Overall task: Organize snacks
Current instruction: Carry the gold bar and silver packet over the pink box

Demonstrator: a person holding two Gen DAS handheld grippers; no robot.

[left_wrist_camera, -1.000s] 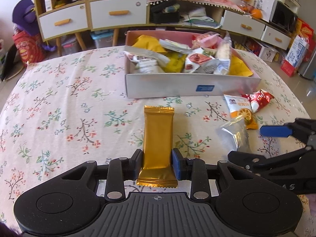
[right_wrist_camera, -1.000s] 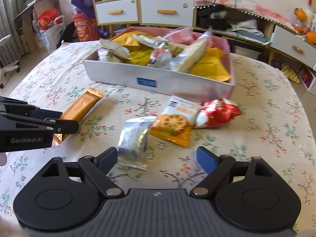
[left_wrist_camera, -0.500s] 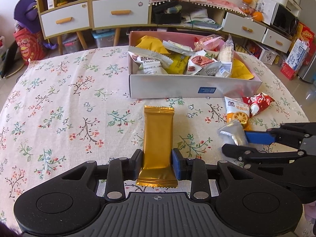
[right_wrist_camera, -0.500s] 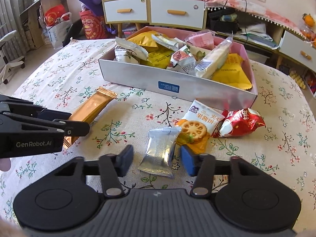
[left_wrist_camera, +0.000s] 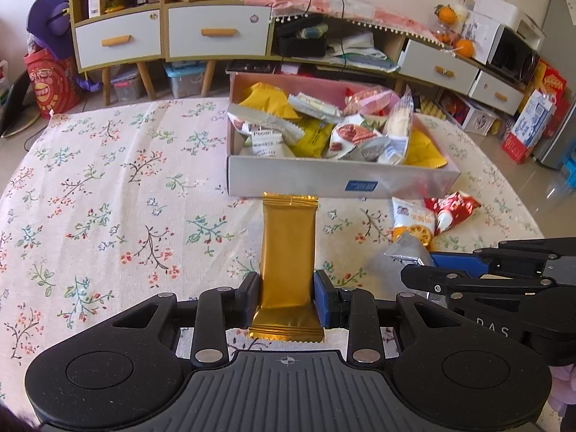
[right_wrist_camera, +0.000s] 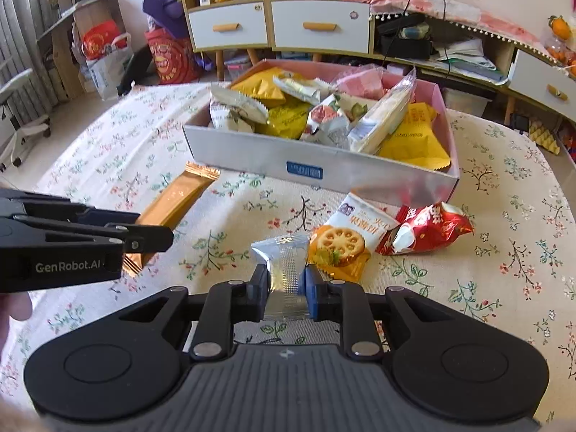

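Floral tablecloth [left_wrist_camera: 108, 187]: snack box [left_wrist_camera: 324, 181] upper centre; left gripper [left_wrist_camera: 287, 300] clamps gold bar [left_wrist_camera: 288, 252]; right gripper [right_wrist_camera: 287, 297], lower centre, pinches silver packet [right_wrist_camera: 284, 266].

"genrobot.ai" in white on the side of the left gripper [right_wrist_camera: 151, 239], seen from the right wrist. "das" partly readable on the right gripper's [left_wrist_camera: 417, 270] body in the left wrist view. "pecon" on a white snack pack [left_wrist_camera: 264, 140] in the box [left_wrist_camera: 324, 180]. blue label [right_wrist_camera: 304, 171] on the box front, text unreadable.
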